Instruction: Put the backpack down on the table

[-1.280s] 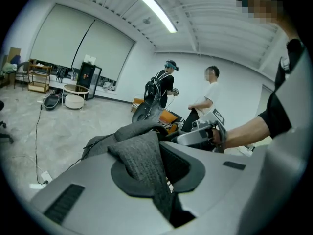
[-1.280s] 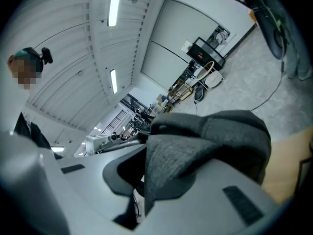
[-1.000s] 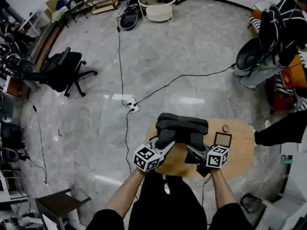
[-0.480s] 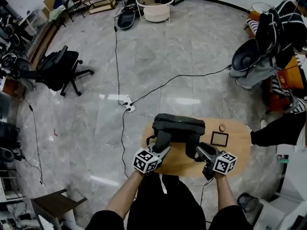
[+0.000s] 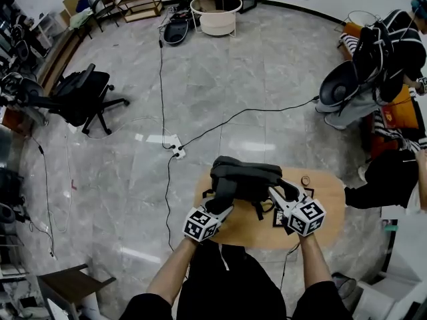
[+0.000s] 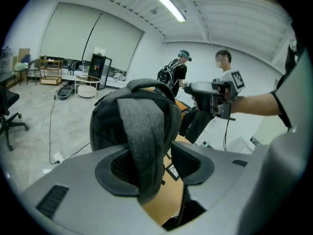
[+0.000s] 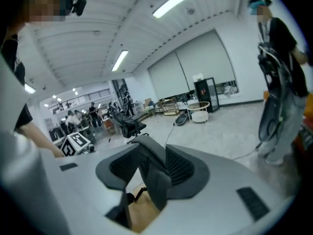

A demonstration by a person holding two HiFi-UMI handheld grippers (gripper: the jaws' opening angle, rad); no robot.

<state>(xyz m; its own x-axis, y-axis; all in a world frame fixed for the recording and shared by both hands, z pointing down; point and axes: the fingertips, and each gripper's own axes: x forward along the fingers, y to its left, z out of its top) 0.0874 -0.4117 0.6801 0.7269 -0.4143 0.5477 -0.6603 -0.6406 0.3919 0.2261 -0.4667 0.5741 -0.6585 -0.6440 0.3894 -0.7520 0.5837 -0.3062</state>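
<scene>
Backpack (image 5: 243,175) straps (image 6: 144,131), left claw (image 6: 154,164), right claw (image 7: 149,169), opening

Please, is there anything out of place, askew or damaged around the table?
Nothing is spilled or damaged. The backpack sits on the table. The left tongs and right tongs have just been opening; a strap lies loose in each. Only a power strip lies out on the floor.
</scene>
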